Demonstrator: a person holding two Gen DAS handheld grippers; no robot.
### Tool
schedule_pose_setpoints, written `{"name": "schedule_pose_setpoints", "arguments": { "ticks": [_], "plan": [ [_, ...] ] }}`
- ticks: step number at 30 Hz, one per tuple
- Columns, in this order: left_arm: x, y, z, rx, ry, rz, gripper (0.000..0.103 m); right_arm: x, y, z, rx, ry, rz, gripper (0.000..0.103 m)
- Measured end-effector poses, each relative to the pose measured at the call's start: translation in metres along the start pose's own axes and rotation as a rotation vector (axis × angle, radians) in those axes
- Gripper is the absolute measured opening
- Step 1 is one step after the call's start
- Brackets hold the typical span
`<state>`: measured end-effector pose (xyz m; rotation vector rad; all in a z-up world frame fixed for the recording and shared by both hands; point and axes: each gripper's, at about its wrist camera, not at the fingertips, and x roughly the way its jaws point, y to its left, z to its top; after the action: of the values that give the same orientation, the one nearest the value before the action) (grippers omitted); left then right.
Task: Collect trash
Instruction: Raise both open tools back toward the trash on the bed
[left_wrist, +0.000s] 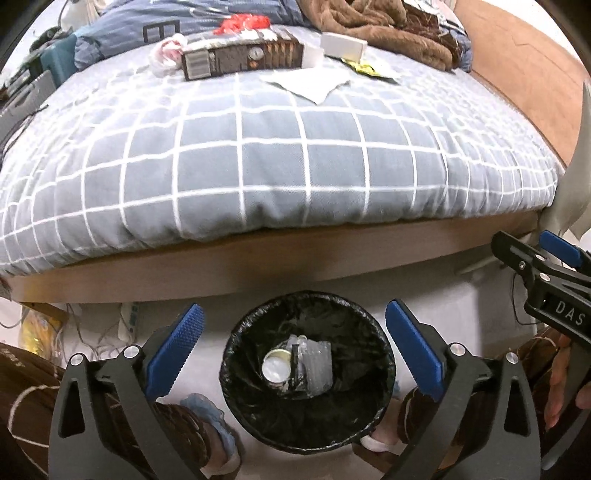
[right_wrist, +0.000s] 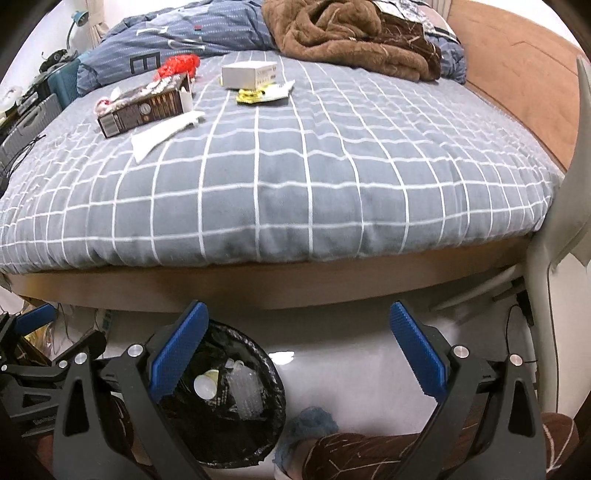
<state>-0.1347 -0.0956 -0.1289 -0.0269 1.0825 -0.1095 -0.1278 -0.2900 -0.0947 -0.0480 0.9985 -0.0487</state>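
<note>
A black-lined trash bin stands on the floor by the bed. A paper cup and clear plastic lie inside it. My left gripper hangs open above the bin with nothing between its fingers. My right gripper is open and empty to the right of the bin, and it shows at the right edge of the left wrist view. On the bed lie a brown carton, a white box, a tissue, red plastic and a yellow wrapper.
The bed carries a grey checked cover and a brown blanket at its far end. The person's patterned trouser legs and slippered feet flank the bin. Cables and clutter lie under the bed's left side.
</note>
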Motion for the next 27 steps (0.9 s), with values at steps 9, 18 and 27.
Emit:
{"name": "schedule_pose_setpoints", "arguments": {
  "ticks": [9,18,27],
  "plan": [
    [-0.016,0.022,0.021,-0.026,-0.078,0.023,0.097,-0.013,0.020,0.025,-0.043,-0.071,0.024,0.095],
    [-0.026,0.045,0.051,-0.061,-0.146,0.035,0.097,-0.014,0.028,0.060,-0.013,-0.120,0.071,0.095],
    [-0.028,0.070,0.082,-0.092,-0.176,0.051,0.097,0.002,0.049,0.091,-0.065,-0.140,0.050,0.095]
  ]
}}
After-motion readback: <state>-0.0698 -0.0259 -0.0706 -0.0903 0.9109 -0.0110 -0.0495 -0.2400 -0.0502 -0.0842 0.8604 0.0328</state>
